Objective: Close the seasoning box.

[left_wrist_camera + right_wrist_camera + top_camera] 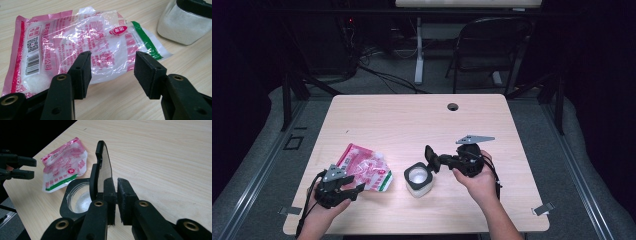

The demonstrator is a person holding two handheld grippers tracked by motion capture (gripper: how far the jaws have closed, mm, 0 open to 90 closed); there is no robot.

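Left gripper hovers spread-jawed at the near edge of the pink bag, left of the jar. Right gripper, just right of the jar, pinches its raised black lid.

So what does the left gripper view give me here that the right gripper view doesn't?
Left gripper view alone: the printed face of the pink and clear bag up close, with its barcode and QR code, framed by the open left gripper, and the jar's white frosted side.

Right gripper view alone: the jar's open mouth with white grains inside, and the right gripper shut on the raised black lid, which stands up beside the mouth.

Both share: bag, jar and light wooden table.
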